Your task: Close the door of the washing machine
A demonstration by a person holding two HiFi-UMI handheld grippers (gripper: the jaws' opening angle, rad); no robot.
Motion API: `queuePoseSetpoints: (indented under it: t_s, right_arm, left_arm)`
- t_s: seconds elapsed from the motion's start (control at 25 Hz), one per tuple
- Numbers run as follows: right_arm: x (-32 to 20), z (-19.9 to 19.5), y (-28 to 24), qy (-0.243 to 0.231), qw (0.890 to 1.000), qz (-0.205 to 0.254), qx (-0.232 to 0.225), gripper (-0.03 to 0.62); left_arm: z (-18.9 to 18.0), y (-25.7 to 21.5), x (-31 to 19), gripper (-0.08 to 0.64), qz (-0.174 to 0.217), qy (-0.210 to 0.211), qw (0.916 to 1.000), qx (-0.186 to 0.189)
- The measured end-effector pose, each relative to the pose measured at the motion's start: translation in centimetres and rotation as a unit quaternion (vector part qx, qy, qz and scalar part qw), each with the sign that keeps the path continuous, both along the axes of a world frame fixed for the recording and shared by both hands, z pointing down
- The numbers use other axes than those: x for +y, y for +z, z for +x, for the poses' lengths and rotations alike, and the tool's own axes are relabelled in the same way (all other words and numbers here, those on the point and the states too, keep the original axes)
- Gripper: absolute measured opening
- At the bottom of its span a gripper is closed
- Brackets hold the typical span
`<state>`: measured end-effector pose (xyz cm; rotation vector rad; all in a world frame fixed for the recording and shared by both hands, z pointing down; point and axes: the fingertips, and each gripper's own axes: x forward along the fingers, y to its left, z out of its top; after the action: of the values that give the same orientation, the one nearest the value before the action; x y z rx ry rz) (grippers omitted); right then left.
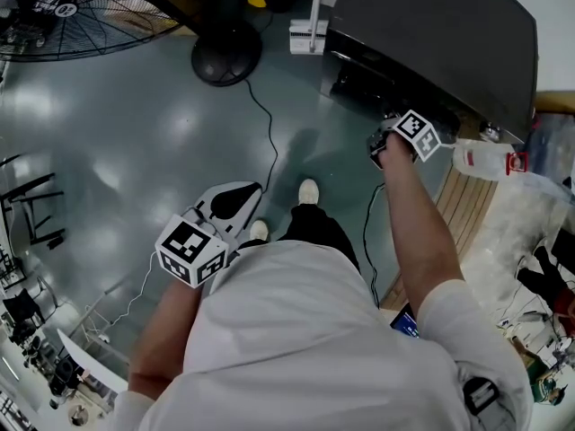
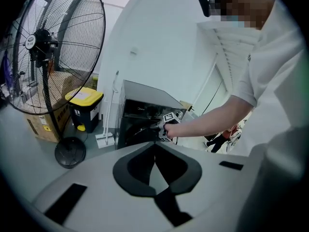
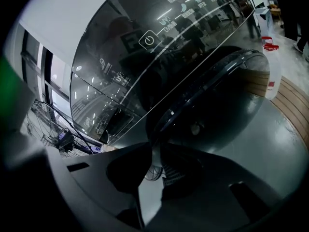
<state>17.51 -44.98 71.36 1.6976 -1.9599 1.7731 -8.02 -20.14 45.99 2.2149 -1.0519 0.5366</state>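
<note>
Door (image 3: 217,100), round and dark, sits in the washer (image 1: 431,34) front, at 1 o'clock in the head view. Right gripper (image 3: 153,149) is just before it, jaws a slit apart, empty. Left gripper (image 2: 154,146) at 8 o'clock, jaws together, empty. Fan (image 1: 225,54) at 11

Power symbol (image 3: 148,39) reads clearly on the washing machine control panel (image 3: 116,76). Adjoining white print is illegible.
</note>
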Motion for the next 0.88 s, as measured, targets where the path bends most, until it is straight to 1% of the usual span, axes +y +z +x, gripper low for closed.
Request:
queuePoseSetpoints:
  t_s: [0.36, 0.72, 0.88]
  right_arm:
    - [-0.5, 0.1, 0.1, -0.010, 1.000, 0.008, 0.011, 0.066]
    - [-0.3, -0.2, -0.2, -0.015, 1.000, 0.014, 0.006, 0.064]
    - [1.4, -0.8, -0.4, -0.044, 0.999, 0.012, 0.012, 0.078]
  left_arm:
    - [-0.2, 0.2, 0.0, 0.018, -0.001, 0.001, 1.0000, -0.001]
    - [-0.2, 0.2, 1.3, 0.018, -0.001, 0.007, 1.0000, 0.000]
    - [0.2, -0.1, 2.3, 0.018, 0.004, 0.018, 0.9998, 0.003]
